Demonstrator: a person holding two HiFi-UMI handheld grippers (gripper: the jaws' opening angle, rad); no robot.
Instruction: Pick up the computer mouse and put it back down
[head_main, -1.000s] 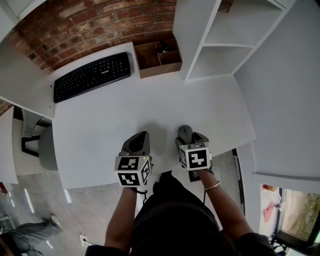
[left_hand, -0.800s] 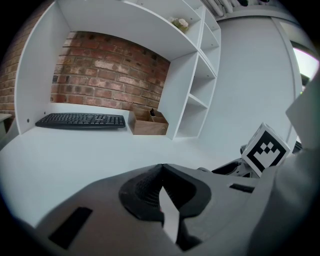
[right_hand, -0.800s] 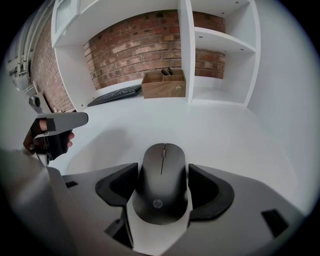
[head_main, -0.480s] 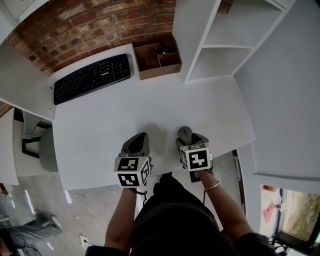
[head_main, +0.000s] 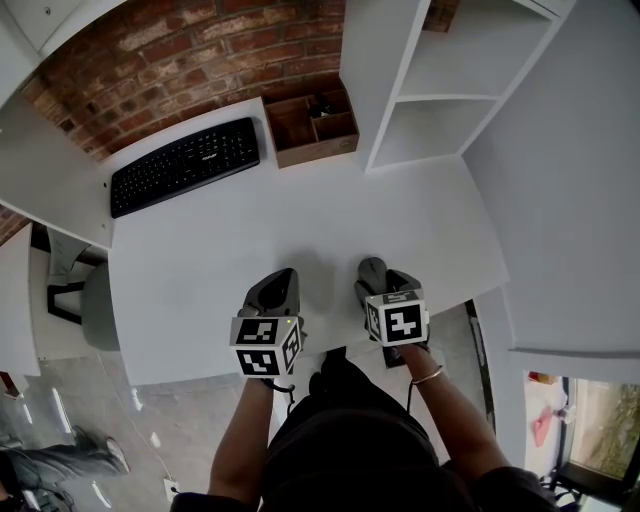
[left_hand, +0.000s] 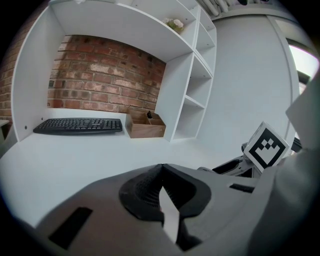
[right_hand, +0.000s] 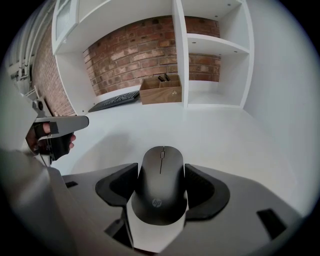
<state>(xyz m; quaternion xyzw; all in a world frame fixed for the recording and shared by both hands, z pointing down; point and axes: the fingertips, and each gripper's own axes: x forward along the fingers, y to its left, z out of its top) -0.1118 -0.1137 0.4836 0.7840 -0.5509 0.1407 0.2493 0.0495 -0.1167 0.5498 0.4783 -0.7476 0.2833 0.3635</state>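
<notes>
A black computer mouse (right_hand: 161, 187) sits between the jaws of my right gripper (right_hand: 161, 172), whose pads press its two sides. In the head view the mouse (head_main: 371, 268) sticks out ahead of the right gripper (head_main: 373, 280) over the near part of the white desk (head_main: 230, 240). Whether it rests on the desk or hangs just above it I cannot tell. My left gripper (head_main: 281, 283) is beside it to the left, shut with nothing in it; its pads meet at the tip in the left gripper view (left_hand: 161, 172).
A black keyboard (head_main: 185, 160) lies at the back left of the desk. A wooden organiser box (head_main: 310, 122) stands next to it, against a white shelf unit (head_main: 420, 90). A brick wall runs behind. The desk's near edge is right under both grippers.
</notes>
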